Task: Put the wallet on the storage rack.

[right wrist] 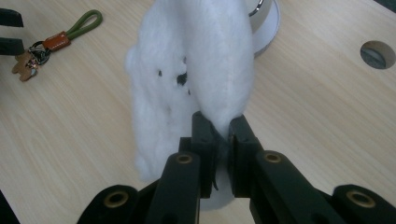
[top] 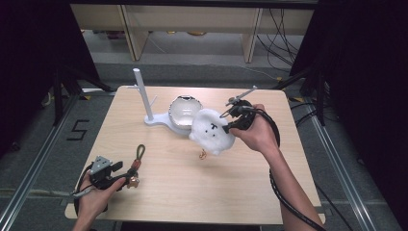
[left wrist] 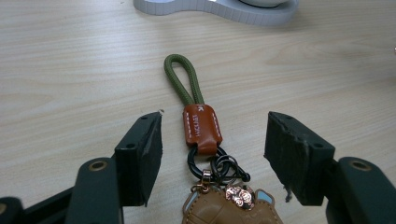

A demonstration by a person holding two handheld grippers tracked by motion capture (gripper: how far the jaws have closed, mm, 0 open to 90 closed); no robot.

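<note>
My right gripper [top: 232, 126] is shut on the edge of a white fluffy plush [top: 210, 131] with a small black face, held just above the table's middle. In the right gripper view the jaws [right wrist: 219, 128] pinch the plush's [right wrist: 191, 70] fur. A small gold clasp [top: 202, 154] hangs below it. A keychain [top: 136, 166] with a green cord loop, a brown leather tab, black rings and a brown charm lies at the front left. My left gripper [top: 126, 182] rests low on the table, open, its jaws [left wrist: 215, 120] on either side of the keychain's tab [left wrist: 201, 128] without touching it.
A white stand [top: 143, 96] with an upright post and side pegs rises at the back of the table. Its base [top: 161, 120] carries a shiny round dome [top: 185, 111] right behind the plush. A round hole [right wrist: 377, 53] shows in the tabletop. Black cables trail from both grippers.
</note>
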